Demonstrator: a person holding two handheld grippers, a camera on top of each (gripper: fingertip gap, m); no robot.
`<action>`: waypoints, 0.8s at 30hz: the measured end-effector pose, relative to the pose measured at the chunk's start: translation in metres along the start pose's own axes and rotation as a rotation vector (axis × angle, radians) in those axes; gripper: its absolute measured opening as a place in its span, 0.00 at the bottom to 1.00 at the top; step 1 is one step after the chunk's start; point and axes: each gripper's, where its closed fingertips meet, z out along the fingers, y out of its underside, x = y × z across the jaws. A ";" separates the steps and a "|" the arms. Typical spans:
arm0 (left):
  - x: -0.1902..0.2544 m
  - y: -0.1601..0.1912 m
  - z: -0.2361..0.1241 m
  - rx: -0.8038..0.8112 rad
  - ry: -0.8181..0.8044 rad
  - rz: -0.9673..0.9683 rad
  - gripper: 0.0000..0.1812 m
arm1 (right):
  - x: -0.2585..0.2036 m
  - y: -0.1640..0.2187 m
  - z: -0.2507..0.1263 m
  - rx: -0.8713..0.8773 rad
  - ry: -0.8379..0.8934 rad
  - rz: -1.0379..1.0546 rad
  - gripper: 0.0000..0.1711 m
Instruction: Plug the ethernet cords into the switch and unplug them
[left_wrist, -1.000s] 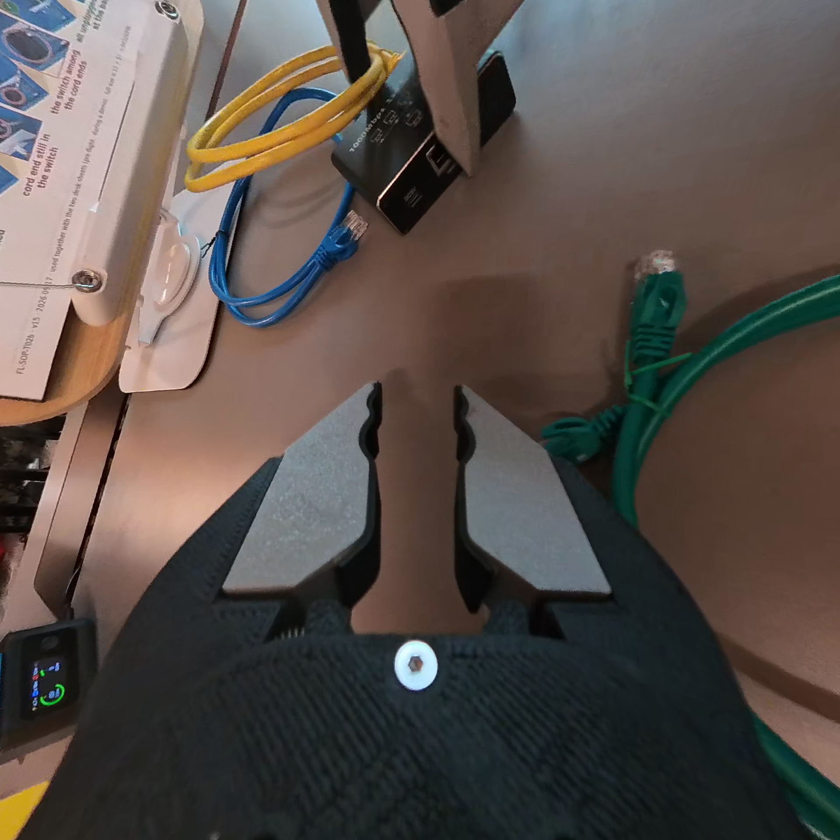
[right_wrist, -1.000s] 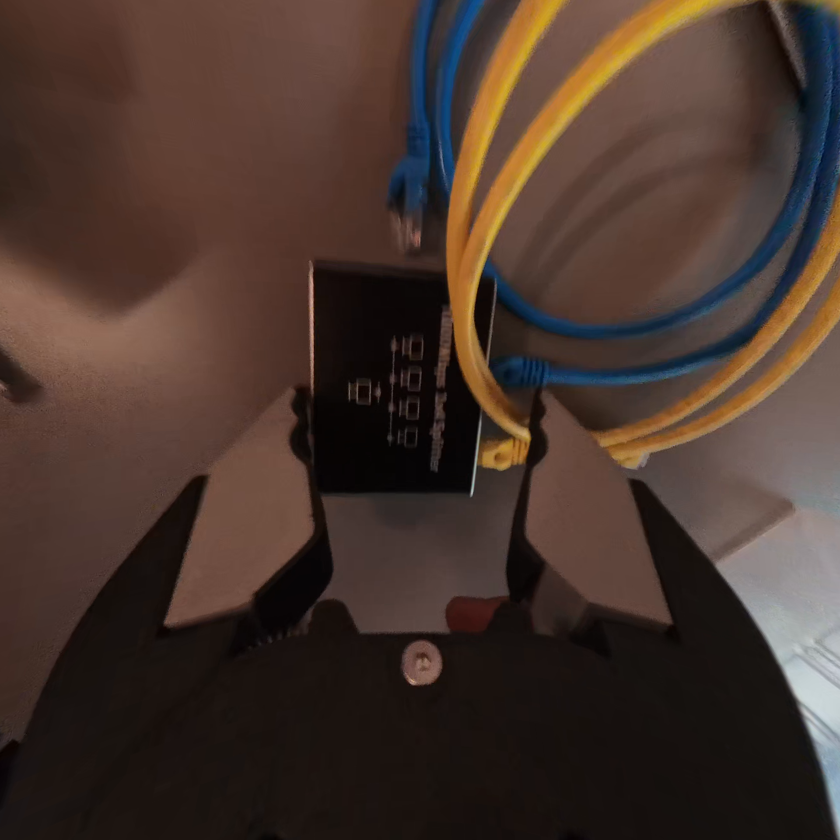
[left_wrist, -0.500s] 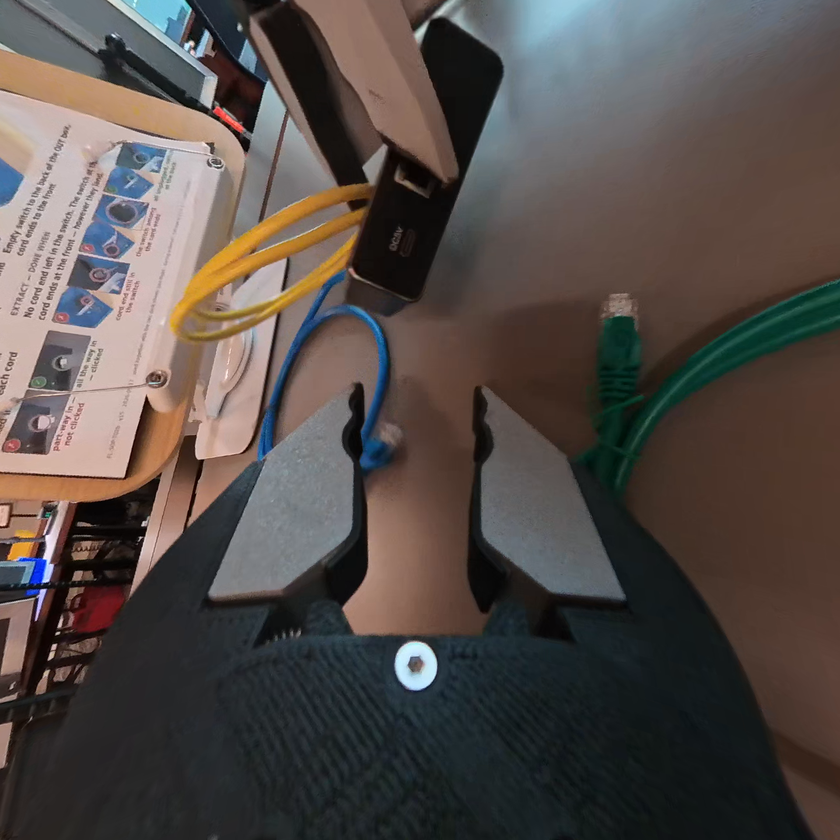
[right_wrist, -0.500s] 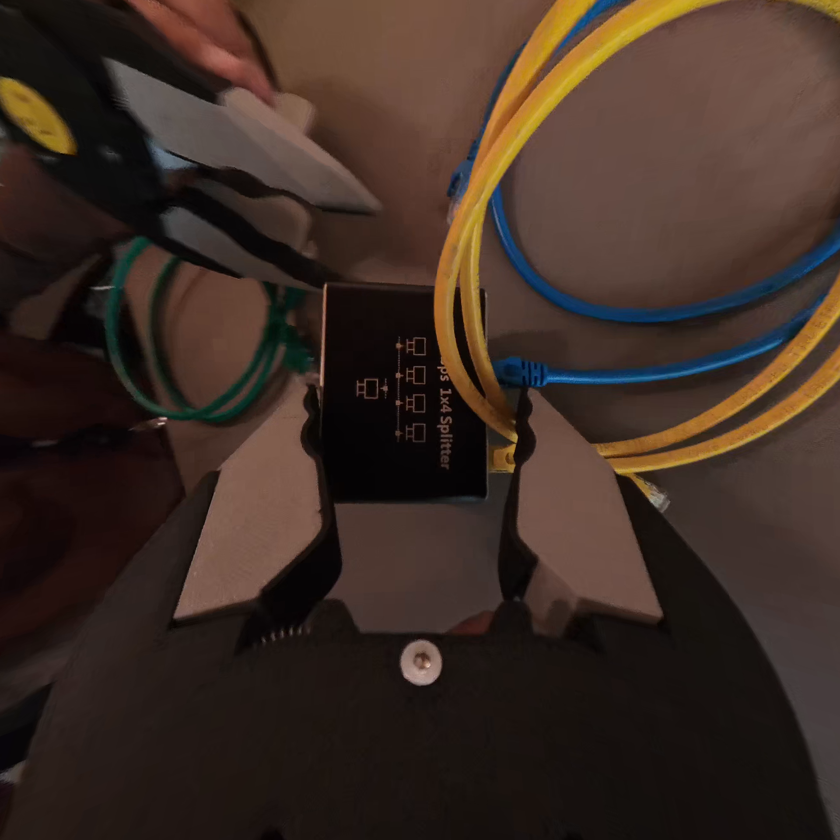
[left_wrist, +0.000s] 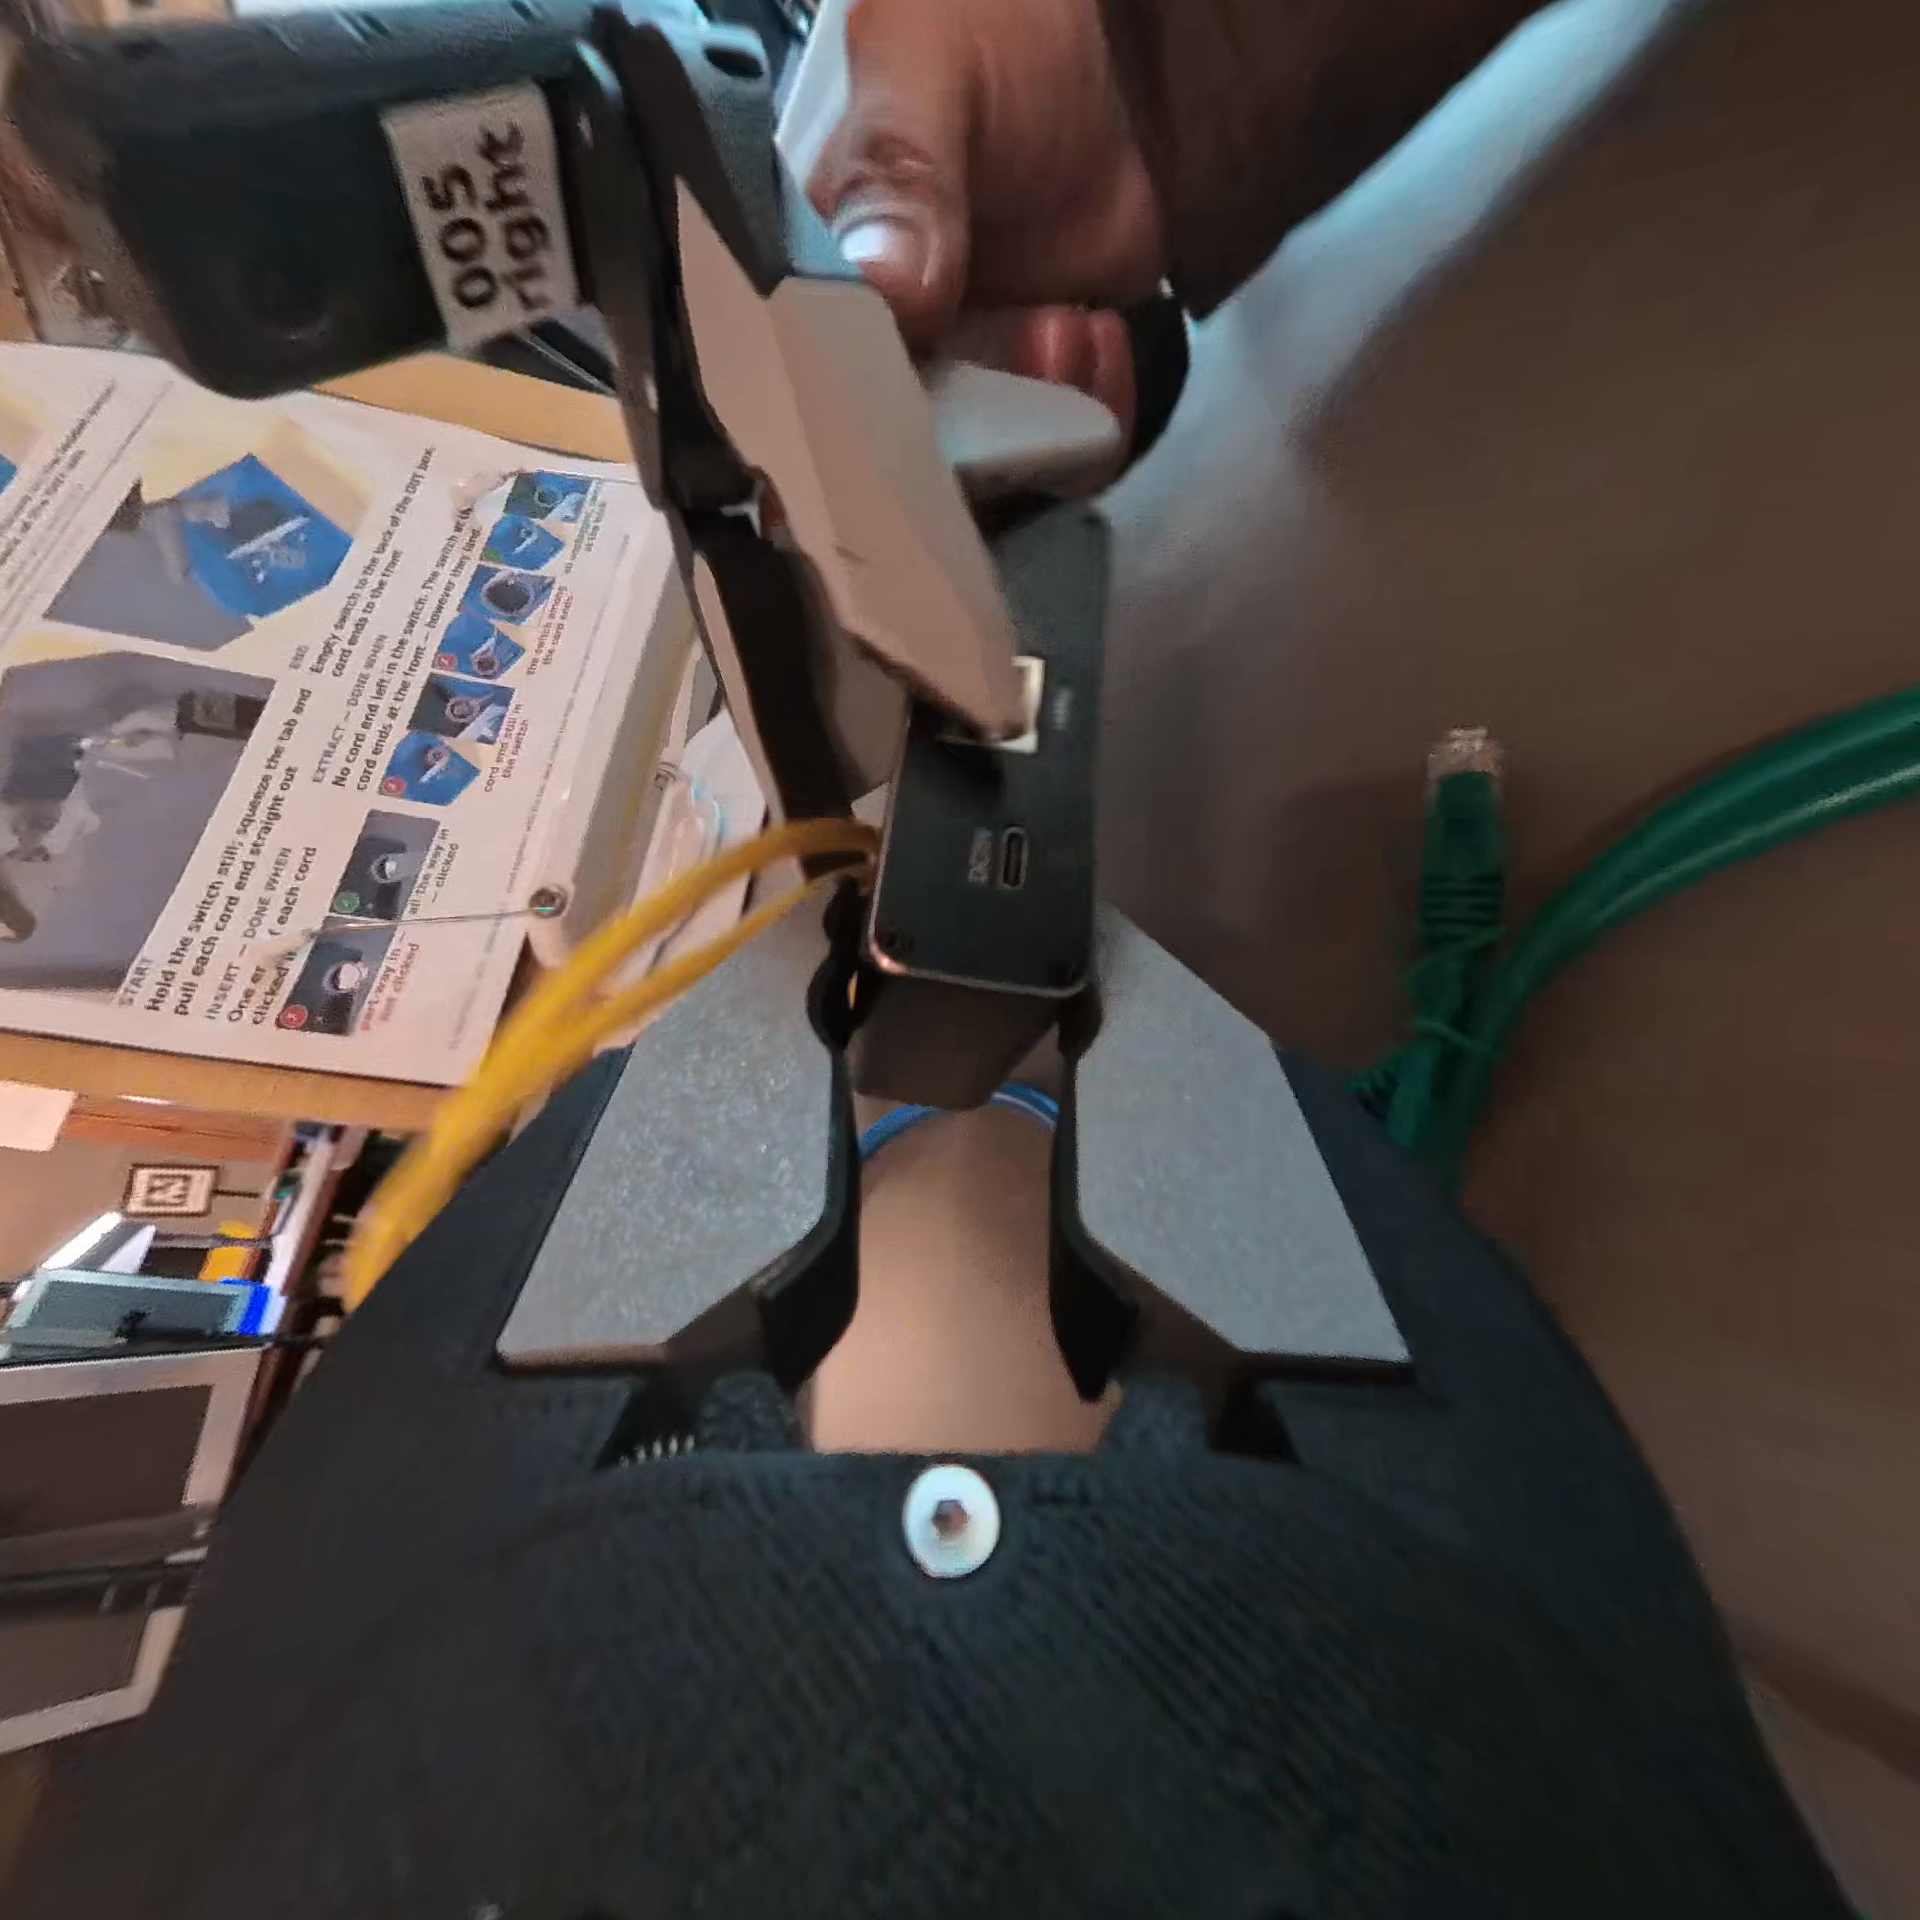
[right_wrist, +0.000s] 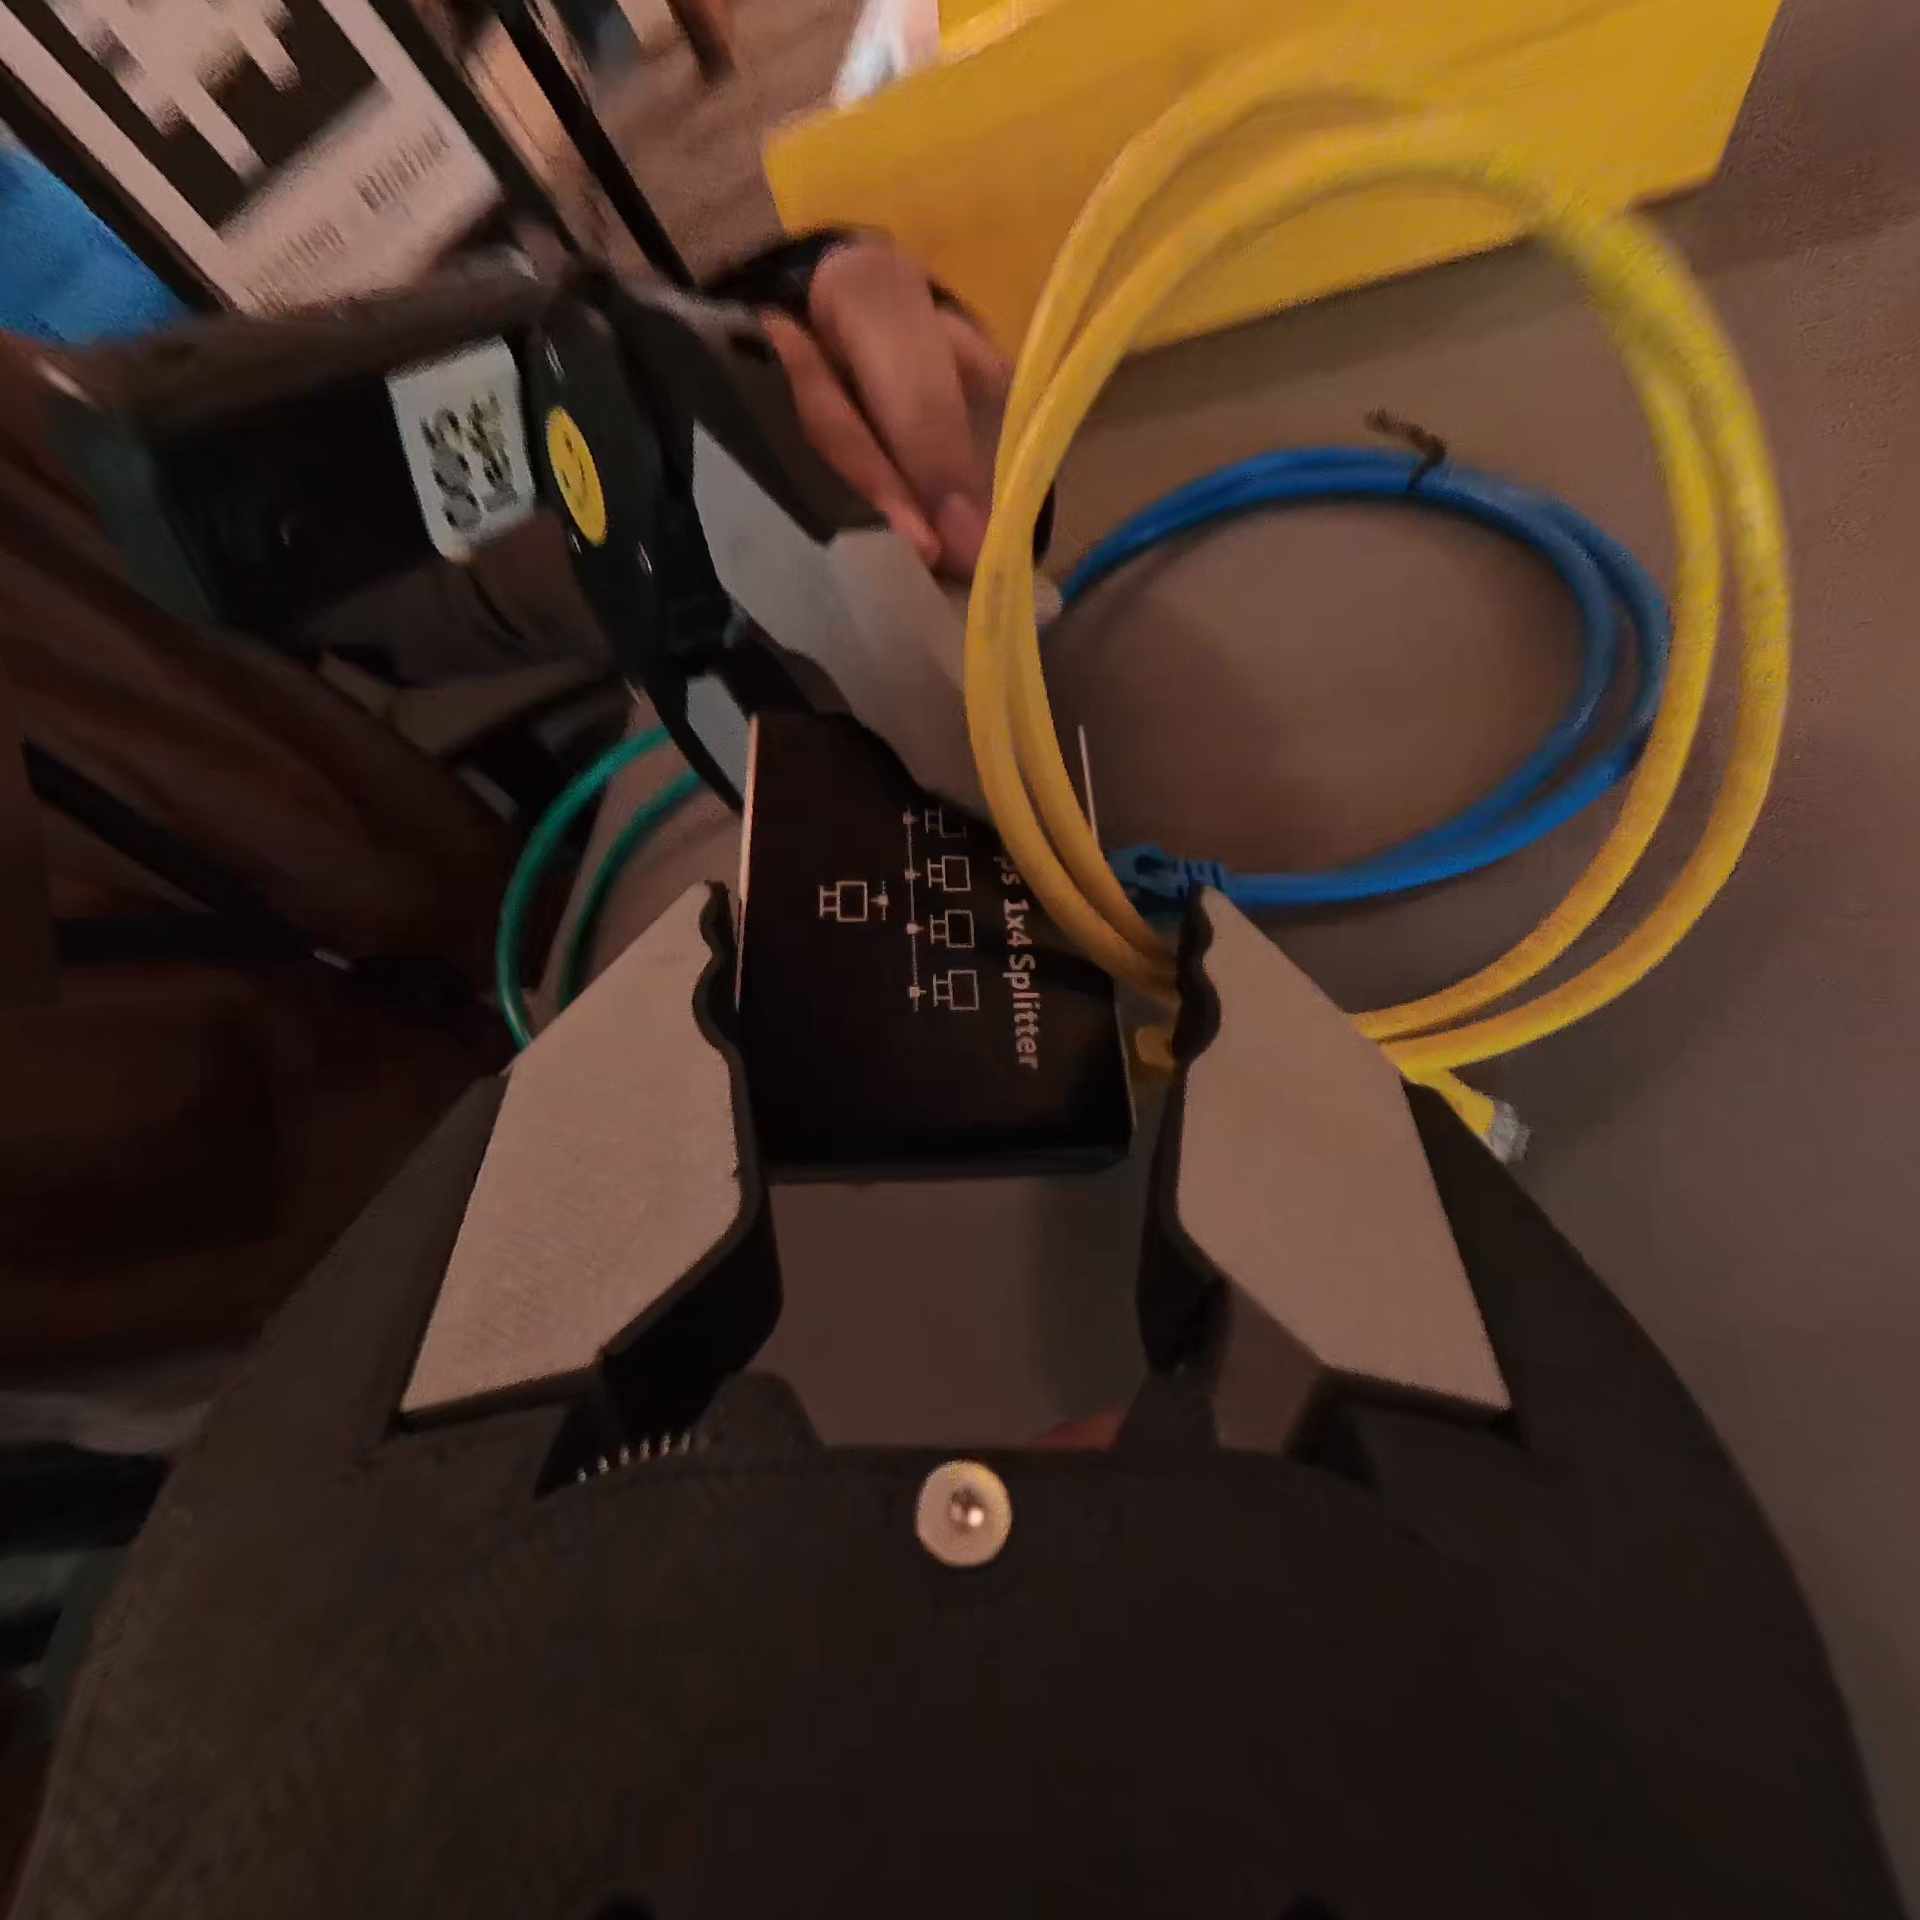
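Note:
The black switch (right_wrist: 883, 1039) is held off the brown table between both grippers. My right gripper (right_wrist: 951, 935) is shut on its near end. My left gripper (left_wrist: 956, 997) is shut on the other end of the switch (left_wrist: 987, 883), and in the right wrist view it reaches in from the upper left. A yellow cord (right_wrist: 1704, 582) is plugged into one side of the switch and hangs in loops; it also shows in the left wrist view (left_wrist: 623, 987). A blue cord (right_wrist: 1558, 790) has its plug (right_wrist: 1153, 868) at the same side. A green cord (left_wrist: 1662, 852) lies on the table, its plug (left_wrist: 1460, 821) free.
A printed instruction sheet on a wooden board (left_wrist: 260, 727) lies left of the switch. A yellow flat sheet (right_wrist: 1247, 156) lies beyond the cords. A person's hand (left_wrist: 987, 156) holds the right gripper. Shelves and clutter stand past the table's left edge.
The right gripper has lifted the switch and brought it toward my left gripper. The left gripper's fingers have taken hold of the switch's end. The yellow cord swung up with it.

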 end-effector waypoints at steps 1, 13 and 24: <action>-0.001 -0.002 0.000 0.015 0.003 -0.015 0.19 | 0.000 -0.009 -0.001 0.074 -0.051 0.023 0.46; -0.038 0.030 0.000 -0.110 -0.139 -0.077 0.19 | 0.057 -0.034 -0.066 0.352 0.387 0.013 0.36; -0.084 0.086 -0.018 -0.249 -0.357 -0.229 0.19 | -0.004 -0.019 -0.014 0.137 0.249 -0.088 0.37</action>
